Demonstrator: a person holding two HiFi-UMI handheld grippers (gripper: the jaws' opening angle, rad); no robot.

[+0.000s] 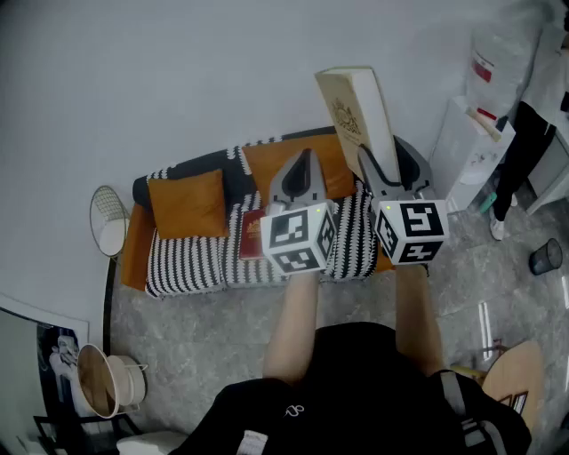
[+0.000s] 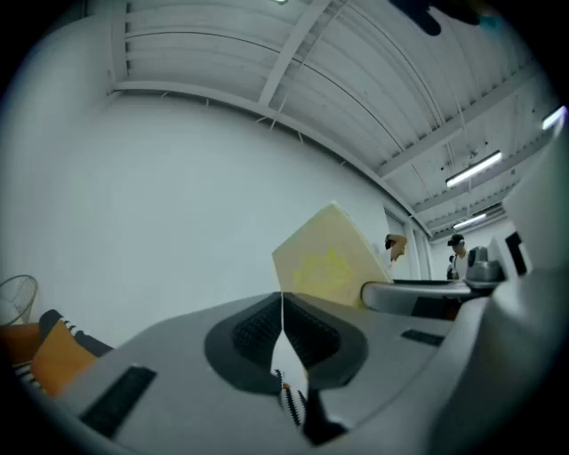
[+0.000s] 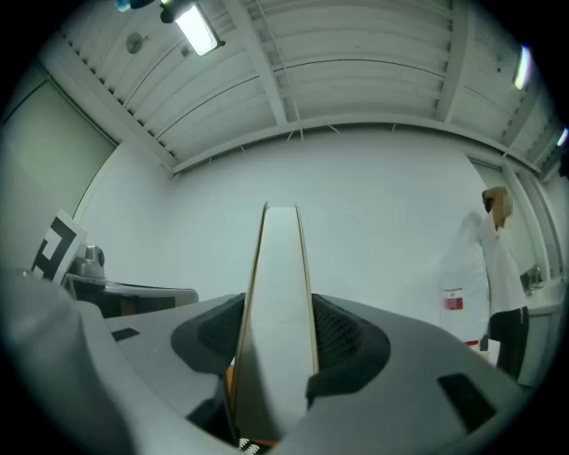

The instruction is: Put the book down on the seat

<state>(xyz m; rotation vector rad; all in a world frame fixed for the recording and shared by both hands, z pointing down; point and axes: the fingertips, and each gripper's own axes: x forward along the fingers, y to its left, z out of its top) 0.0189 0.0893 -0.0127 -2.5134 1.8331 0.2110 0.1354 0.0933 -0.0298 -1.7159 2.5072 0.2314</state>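
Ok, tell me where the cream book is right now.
In the head view the cream book stands on end, clamped in the right claw, held in the air over the right end of the striped sofa, beside the shut left claw.

A white bin stands on the grey floor, what may be a fan beyond it.

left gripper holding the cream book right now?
No, the left gripper has its jaws closed together on nothing; the cream book sits clamped in the right gripper.

White wall, grey floor, ceiling strip light.
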